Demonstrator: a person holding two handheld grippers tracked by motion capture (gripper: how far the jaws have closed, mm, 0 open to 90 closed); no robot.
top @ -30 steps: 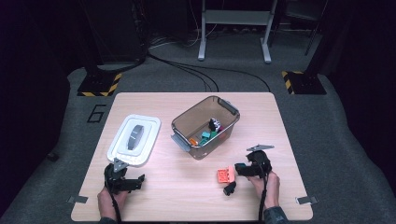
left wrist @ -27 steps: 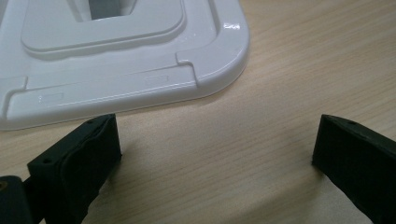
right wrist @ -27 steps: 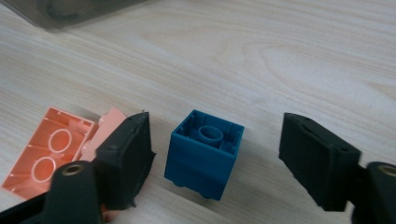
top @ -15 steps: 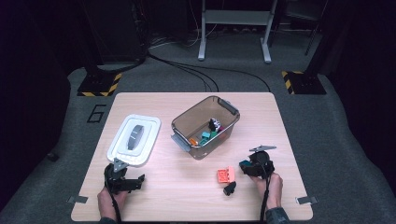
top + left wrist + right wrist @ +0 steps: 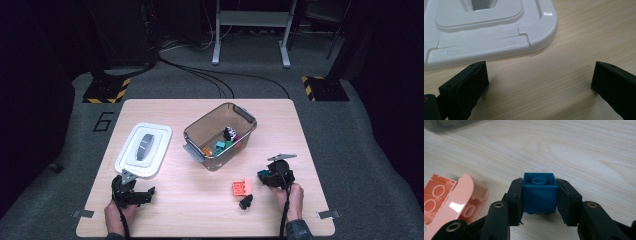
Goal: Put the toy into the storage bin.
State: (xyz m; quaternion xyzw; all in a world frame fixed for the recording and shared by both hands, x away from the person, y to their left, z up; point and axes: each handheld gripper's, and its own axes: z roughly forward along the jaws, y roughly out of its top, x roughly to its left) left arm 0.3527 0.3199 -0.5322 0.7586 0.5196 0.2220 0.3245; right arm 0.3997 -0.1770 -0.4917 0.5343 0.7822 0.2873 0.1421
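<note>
My right gripper (image 5: 539, 195) has just been closing its jaws, and both pads now press the sides of the blue building block (image 5: 539, 192), hollow underside turned towards the camera. Taking the clear storage bin (image 5: 195, 135) as my landmark, the block sits near the bin on the side towards me and to its right, just above the wooden table (image 5: 200, 205). A pink block (image 5: 446, 197) lies just beside it, between it and a small black piece (image 5: 245, 202). My left gripper (image 5: 539, 77) rests on the table with its jaws wide apart and nothing between them, just beside the white lid (image 5: 491, 32), which lies left of the bin
</note>
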